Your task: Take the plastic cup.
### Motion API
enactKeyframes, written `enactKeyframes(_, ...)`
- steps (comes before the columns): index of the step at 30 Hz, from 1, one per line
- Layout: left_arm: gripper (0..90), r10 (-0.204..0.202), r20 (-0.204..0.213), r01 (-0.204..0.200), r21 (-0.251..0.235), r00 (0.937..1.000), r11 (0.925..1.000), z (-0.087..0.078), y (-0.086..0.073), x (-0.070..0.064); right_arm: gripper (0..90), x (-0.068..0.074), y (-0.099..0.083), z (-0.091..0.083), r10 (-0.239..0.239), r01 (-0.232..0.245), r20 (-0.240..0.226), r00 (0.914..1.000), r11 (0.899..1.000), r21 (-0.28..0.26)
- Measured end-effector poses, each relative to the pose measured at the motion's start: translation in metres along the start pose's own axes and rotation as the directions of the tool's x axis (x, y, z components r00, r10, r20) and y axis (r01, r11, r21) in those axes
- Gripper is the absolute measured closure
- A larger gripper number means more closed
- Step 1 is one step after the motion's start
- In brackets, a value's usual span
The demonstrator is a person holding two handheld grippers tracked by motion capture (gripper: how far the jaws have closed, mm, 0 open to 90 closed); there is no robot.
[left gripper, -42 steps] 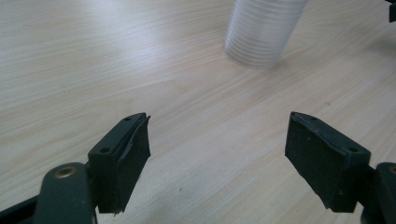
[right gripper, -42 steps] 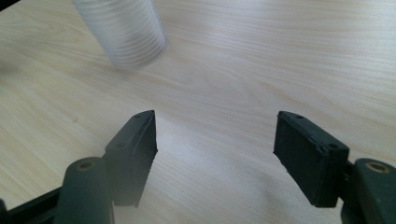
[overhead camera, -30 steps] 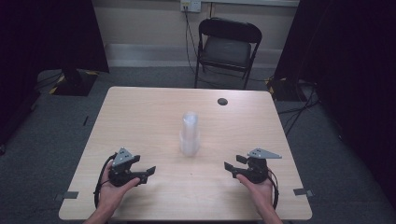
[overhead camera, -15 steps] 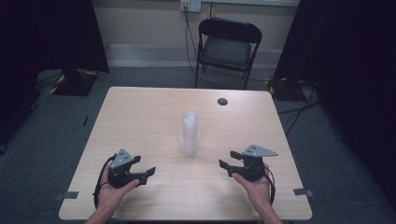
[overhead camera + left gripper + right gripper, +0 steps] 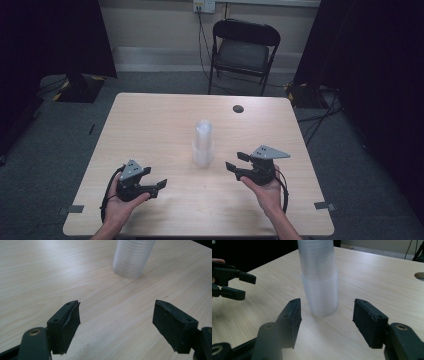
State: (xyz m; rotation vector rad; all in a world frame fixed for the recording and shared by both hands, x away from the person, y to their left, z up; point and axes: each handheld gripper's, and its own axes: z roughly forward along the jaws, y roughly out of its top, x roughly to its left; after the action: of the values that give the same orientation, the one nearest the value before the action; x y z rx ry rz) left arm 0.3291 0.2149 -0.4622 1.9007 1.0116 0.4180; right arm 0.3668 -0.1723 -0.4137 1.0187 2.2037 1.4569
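High view: we have a stack of clear plastic cups [image 5: 202, 144] upright at the middle of the table [image 5: 150, 125], with both grippers spread and holding nothing.

Our right gripper [image 5: 236, 161] sits near the stack's base on its right and points at it; in the right gripper view the stack [image 5: 320, 277] stands just ahead, between the lines of the two jaws. Our left gripper [image 5: 161, 184] hovers farther off toward the near left, its jaws also wide apart, the cups [image 5: 132, 257] well ahead of them. To do the reach well, we judge the right gripper should close in level and low, straddle the stack's lower half squarely, and squeeze gently, since thin cups crush and a tall stack tips easily; the left can take the top cup.
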Motion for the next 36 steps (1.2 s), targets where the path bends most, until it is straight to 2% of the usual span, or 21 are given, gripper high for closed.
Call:
enactKeyframes(5,22.4,0.031,-0.002,-0.031,0.008,0.9995,0.9995,-0.001,0.000,-0.003,39.7,0.002,0.013,0.007,0.002,-0.002,-0.009,1.0000,1.000,-0.017)
enactKeyframes(8,22.9,0.043,-0.007,-0.043,0.012,0.9990,0.9990,0.000,-0.001,-0.003,38.5,0.004,0.022,0.012,-0.014,0.014,-0.018,0.9997,1.000,-0.027)
enactKeyframes(11,22.9,0.042,-0.003,-0.042,0.012,0.9991,0.9991,0.000,0.000,-0.003,38.0,0.005,0.031,0.017,-0.025,0.024,-0.023,0.9994,0.999,-0.044)
enactKeyframes(13,22.9,0.032,0.002,-0.032,0.014,0.9995,0.9994,0.000,-0.001,-0.003,40.3,0.005,0.035,0.021,-0.033,0.032,-0.031,0.9990,0.999,-0.041)
enactKeyframes(15,22.7,0.043,0.005,-0.043,0.023,0.9991,0.9988,0.001,-0.001,-0.002,40.5,0.004,0.039,0.028,-0.031,0.030,-0.027,0.9992,0.999,-0.028)
enactKeyframes(17,22.3,0.041,0.005,-0.041,0.021,0.9992,0.9990,0.001,-0.001,-0.003,38.8,0.004,0.041,0.033,-0.032,0.031,-0.027,0.9991,0.999,-0.039)
enactKeyframes(21,22.2,0.008,0.031,-0.008,0.017,0.9995,0.9998,0.002,0.000,-0.002,36.2,0.007,0.049,0.044,-0.045,0.044,-0.040,0.9982,0.999,-0.031)
enactKeyframes(25,22.2,-0.010,0.017,0.010,0.010,0.9998,0.9999,0.001,-0.001,0.002,33.4,0.012,0.051,0.054,-0.048,0.046,-0.047,0.9978,0.998,-0.029)
enactKeyframes(30,22.0,0.012,0.020,-0.013,0.022,0.9997,0.9997,0.000,-0.002,0.003,28.3,0.012,0.052,0.068,-0.052,0.051,-0.056,0.9971,0.998,-0.024)
enactKeyframes(32,21.9,0.021,0.022,-0.022,0.021,0.9995,0.9995,0.000,-0.002,0.002,26.8,0.015,0.055,0.076,-0.085,0.085,-0.038,0.9956,0.996,-0.017)
enactKeyframes(35,21.9,0.026,0.029,-0.027,0.031,0.9992,0.9992,0.001,-0.002,0.000,26.0,0.016,0.058,0.081,-0.109,0.109,-0.019,0.9938,0.994,-0.015)
enactKeyframes(36,21.9,0.028,0.027,-0.029,0.033,0.9992,0.9990,0.001,-0.002,0.000,24.9,0.015,0.060,0.088,-0.102,0.101,-0.018,0.9947,0.995,-0.009)
